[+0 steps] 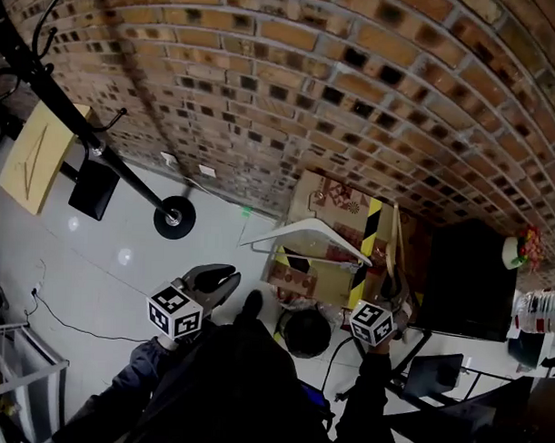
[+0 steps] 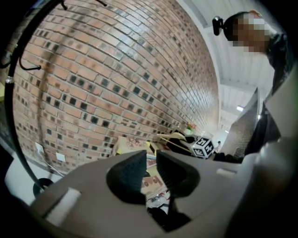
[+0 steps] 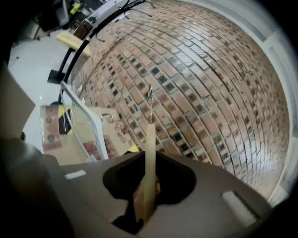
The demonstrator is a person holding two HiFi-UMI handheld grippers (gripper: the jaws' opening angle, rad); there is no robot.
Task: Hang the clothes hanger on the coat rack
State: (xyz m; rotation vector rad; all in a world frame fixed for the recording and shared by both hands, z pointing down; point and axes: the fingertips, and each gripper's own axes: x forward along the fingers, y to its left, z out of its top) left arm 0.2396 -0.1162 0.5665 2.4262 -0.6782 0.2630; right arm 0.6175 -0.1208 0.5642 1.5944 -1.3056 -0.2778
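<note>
While the coat rack (image 1: 125,174) stands way over on the left of the head view, its black pole slanting down to a round base (image 1: 174,217) on the pale floor (image 1: 104,255), the wooden hanger (image 3: 150,139) is nowhere near it. It's clamped in the right tongs (image 3: 150,160). In the right gripper view you see it edge-on as a thin pale strip running straight up from between the jaws, which press against both its sides. Its little metal hook (image 3: 150,95) pokes up in front of the brick wall (image 3: 200,83).

The left tongs (image 2: 149,162) have nothing in them. The jaws sit just slightly apart, and through the narrow gap you only see clutter down by the wall. They hover low in the head view, between the rack's base and the right tongs.

There's also a white hanger (image 1: 304,231) over by some patterned cardboard boxes (image 1: 331,198) against the wall. Can't tell if it's leaning on them or lying on top.
</note>
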